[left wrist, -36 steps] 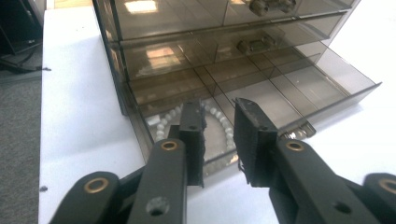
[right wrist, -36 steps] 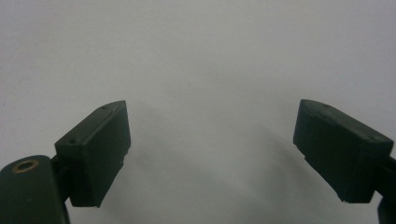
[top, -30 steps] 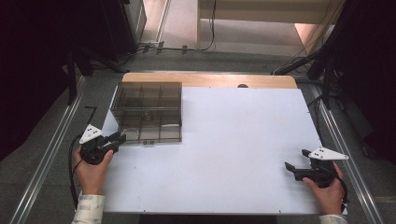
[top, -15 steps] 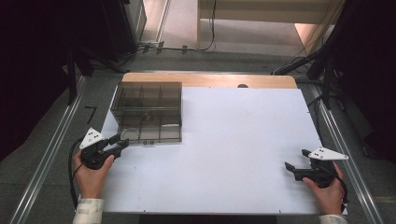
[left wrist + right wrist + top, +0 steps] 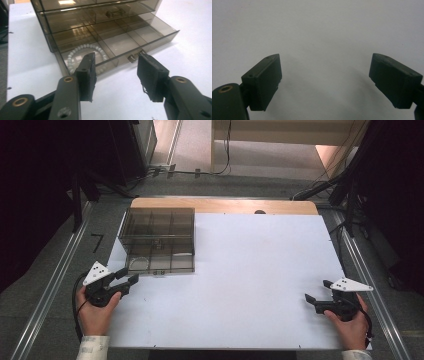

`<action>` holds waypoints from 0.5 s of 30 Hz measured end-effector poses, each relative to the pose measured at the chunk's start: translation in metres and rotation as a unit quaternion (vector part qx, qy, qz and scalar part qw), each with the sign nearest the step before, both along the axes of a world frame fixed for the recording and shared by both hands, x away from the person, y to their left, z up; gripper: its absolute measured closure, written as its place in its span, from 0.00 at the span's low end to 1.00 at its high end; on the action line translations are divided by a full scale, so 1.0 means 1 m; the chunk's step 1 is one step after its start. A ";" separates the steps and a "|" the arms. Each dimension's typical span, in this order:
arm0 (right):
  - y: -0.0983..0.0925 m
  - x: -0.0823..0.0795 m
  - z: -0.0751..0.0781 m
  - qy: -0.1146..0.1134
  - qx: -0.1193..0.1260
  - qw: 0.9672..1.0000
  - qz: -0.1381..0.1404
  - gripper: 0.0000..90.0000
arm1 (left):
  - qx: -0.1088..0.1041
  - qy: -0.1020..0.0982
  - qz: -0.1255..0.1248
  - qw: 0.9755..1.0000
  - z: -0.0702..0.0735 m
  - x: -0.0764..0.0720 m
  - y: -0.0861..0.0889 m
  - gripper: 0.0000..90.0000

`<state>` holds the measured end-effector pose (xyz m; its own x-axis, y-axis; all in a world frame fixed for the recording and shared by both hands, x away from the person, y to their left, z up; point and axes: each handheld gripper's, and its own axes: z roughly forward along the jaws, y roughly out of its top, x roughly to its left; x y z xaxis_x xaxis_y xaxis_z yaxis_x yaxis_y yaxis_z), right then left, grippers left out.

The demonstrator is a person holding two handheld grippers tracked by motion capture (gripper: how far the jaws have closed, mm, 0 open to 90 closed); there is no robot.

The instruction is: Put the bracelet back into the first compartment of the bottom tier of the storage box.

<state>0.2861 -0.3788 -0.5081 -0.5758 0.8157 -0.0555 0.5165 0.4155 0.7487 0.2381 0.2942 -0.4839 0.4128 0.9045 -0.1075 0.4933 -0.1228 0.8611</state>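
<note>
A smoky see-through drawer box stands at the table's back left. Its bottom drawer is pulled out, with a small metal handle on the front. A white bead bracelet lies in the drawer's near-left compartment. My left gripper is held just in front of the box's near-left corner, open and empty. In the left gripper view its jaws frame the drawer front, a little short of the handle. My right gripper hovers open over the bare table near the front right corner, its jaws wide apart with nothing between them.
The white table top spreads wide between the two grippers. A wooden strip runs along the far edge. Metal rails flank the table. Cables and dark stands lie beyond the far edge.
My left gripper has drawn back a little from the box toward the front edge. The right gripper and the box stay where they were.
</note>
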 end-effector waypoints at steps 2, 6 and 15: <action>0.000 0.000 0.000 0.000 0.000 1.000 0.000 0.11 | -0.002 0.002 -0.006 1.000 -0.001 -0.002 -0.001 0.52; 0.000 0.000 0.000 0.001 0.001 1.000 0.000 0.11 | 0.000 0.004 -0.015 1.000 -0.002 -0.004 -0.002 0.50; 0.000 0.000 0.000 0.000 0.000 1.000 0.000 0.11 | 0.006 -0.007 -0.030 1.000 -0.004 -0.011 -0.005 0.46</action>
